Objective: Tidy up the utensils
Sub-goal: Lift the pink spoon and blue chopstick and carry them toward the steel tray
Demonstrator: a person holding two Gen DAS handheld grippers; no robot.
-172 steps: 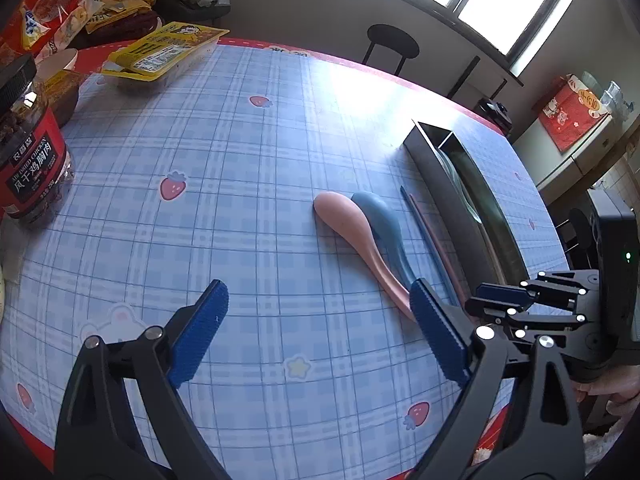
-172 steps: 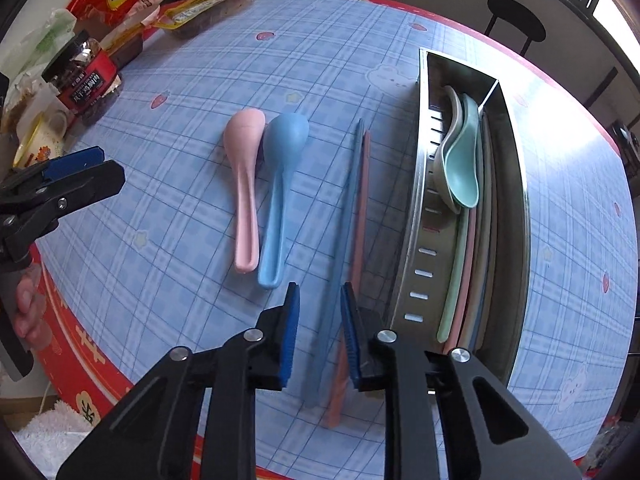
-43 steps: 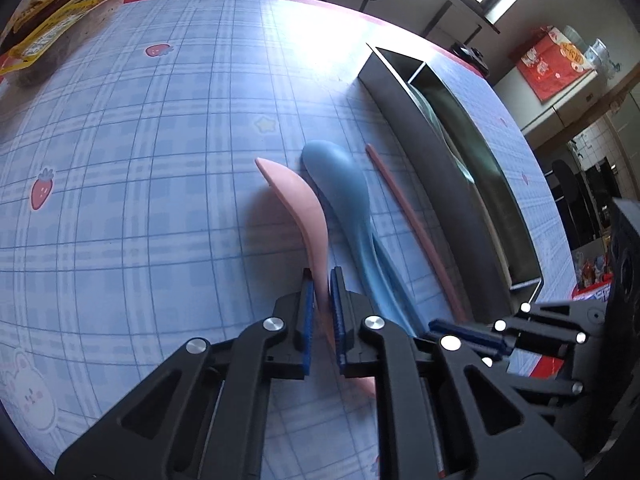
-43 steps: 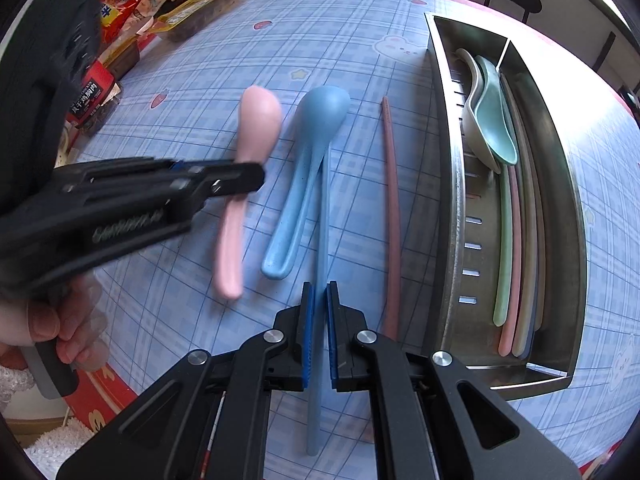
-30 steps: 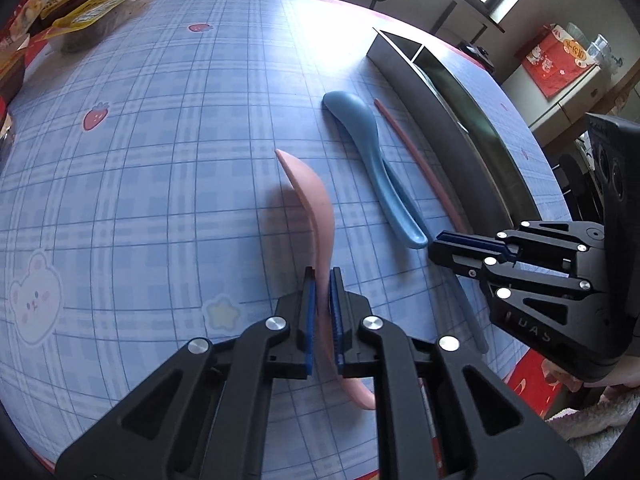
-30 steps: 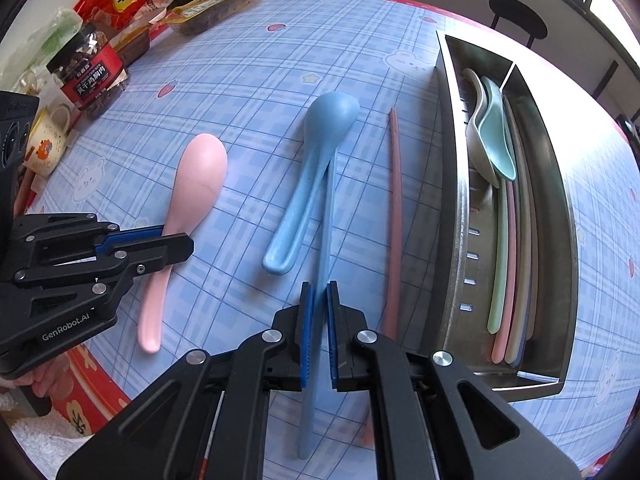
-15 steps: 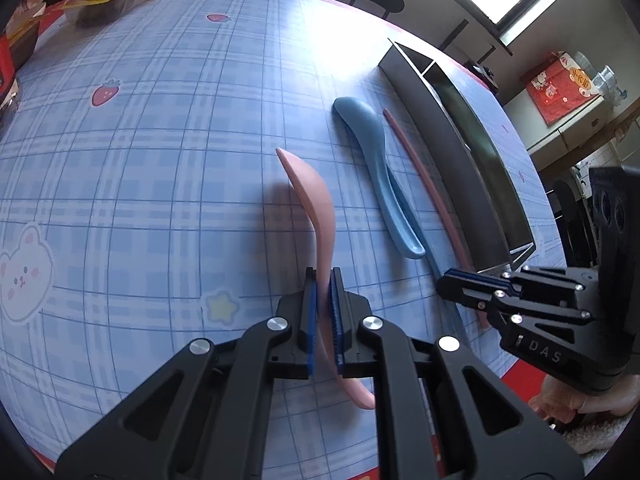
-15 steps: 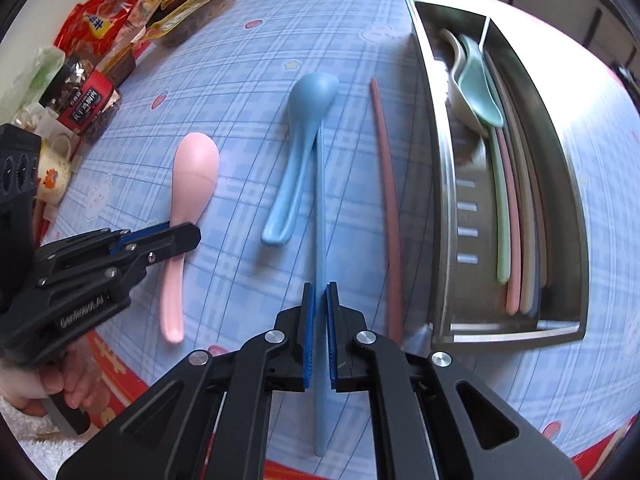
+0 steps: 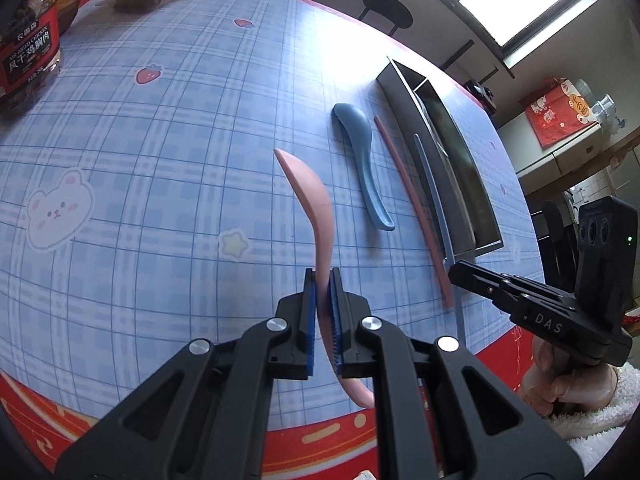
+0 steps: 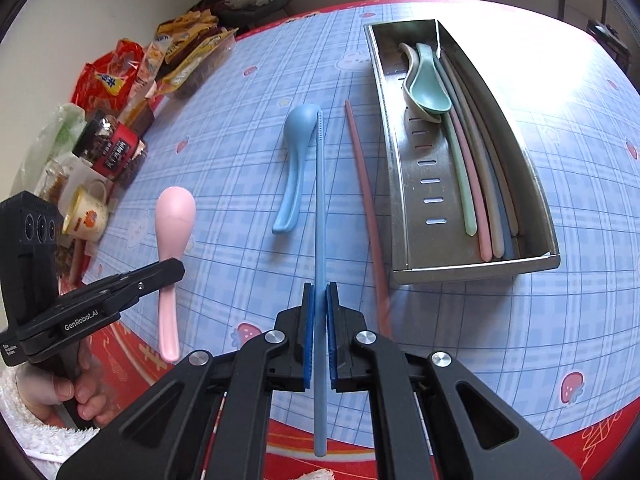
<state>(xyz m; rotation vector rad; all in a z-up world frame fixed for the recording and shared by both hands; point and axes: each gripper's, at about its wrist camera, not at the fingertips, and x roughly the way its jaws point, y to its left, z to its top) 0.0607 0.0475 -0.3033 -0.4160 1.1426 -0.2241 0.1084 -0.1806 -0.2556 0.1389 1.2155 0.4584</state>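
Note:
My left gripper [image 9: 323,286] is shut on the handle of a pink spoon [image 9: 310,188], held above the blue checked tablecloth. My right gripper [image 10: 320,296] is shut on a long blue chopstick [image 10: 320,200], also lifted off the table. The pink spoon [image 10: 173,220] and the left gripper [image 10: 176,270] appear at the left of the right wrist view. A blue spoon [image 10: 298,160] and a pink chopstick [image 10: 366,200] lie on the cloth. The steel utensil tray [image 10: 404,240] to the right holds a teal and a white spoon [image 10: 428,84] and several chopsticks.
Snack bags [image 10: 116,76], a red-labelled jar [image 10: 112,152] and a small cup [image 10: 86,214] crowd the table's left side. The red table edge [image 10: 140,364] runs just below the grippers. A black stool [image 9: 386,12] stands beyond the far edge.
Both grippers have risen and drawn back with their loads. The blue chopstick has come off the blue spoon and now points toward the tray side; the pink spoon hangs higher.

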